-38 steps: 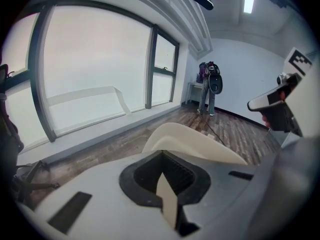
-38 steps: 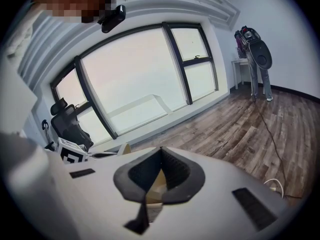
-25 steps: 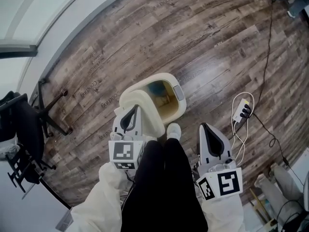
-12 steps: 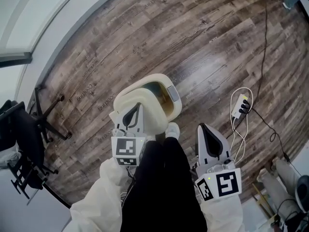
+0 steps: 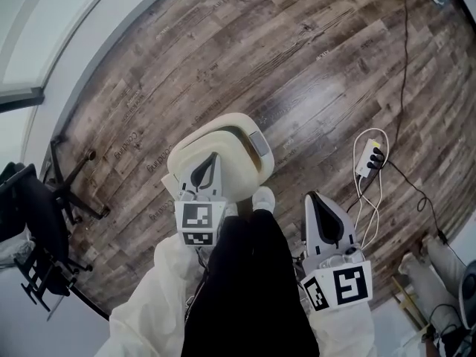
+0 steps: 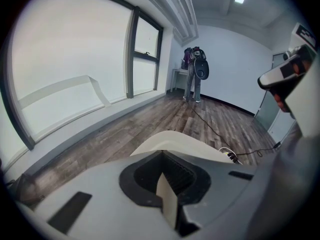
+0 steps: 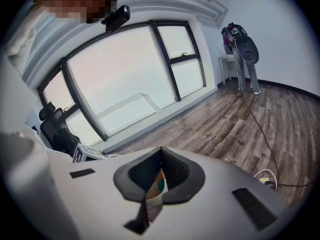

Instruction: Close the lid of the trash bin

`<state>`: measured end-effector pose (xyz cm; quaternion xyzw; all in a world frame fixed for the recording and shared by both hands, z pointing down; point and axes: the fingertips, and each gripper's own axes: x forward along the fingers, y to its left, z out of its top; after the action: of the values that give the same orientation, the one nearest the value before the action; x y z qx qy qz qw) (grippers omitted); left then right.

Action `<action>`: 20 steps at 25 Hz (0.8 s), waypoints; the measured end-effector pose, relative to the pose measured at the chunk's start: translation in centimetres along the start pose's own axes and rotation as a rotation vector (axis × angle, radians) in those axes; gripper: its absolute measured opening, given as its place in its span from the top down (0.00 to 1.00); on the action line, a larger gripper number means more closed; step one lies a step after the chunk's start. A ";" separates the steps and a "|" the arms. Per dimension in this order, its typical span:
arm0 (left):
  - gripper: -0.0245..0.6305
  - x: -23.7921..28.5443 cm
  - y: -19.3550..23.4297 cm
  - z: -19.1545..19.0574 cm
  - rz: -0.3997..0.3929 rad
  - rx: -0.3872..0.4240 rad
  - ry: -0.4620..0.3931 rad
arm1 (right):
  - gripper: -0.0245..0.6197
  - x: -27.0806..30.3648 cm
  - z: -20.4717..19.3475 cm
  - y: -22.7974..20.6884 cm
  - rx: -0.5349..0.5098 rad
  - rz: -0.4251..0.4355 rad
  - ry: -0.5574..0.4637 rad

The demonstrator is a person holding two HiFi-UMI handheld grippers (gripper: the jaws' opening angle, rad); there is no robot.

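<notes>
The cream trash bin stands on the wood floor in front of my feet. Its lid lies low over the opening, with only a thin dark gap showing along the far rim. My left gripper rests on top of the lid, jaws shut; in the left gripper view the lid curves just beyond the left gripper's tip. My right gripper hangs to the right of the bin, apart from it, shut with nothing in it. In its own view the right gripper points toward the window.
A white power strip with coiled cord lies on the floor right of the bin, and a black cable runs off to the far right. A black chair stands at the left by the wall. My shoe touches the bin's near side.
The lid has come down: a second ago the bin's inside was visible, now it is almost covered. My left gripper moved down and forward with the lid. The right gripper barely moved.
</notes>
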<state>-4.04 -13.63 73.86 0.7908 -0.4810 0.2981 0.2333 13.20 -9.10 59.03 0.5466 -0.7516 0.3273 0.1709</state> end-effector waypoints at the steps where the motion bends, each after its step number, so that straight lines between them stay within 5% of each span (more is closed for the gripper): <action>1: 0.96 0.3 -0.1 -0.1 -0.001 0.003 0.005 | 0.93 0.0 -0.1 -0.2 0.001 -0.002 0.001; 20: 0.96 4.8 -0.8 -3.0 -0.003 0.045 0.094 | 0.93 -0.7 -1.7 -3.6 0.046 -0.054 0.013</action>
<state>-2.36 -14.34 79.23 0.7816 -0.4614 0.3456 0.2382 16.59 -8.13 60.93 0.5683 -0.7278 0.3433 0.1718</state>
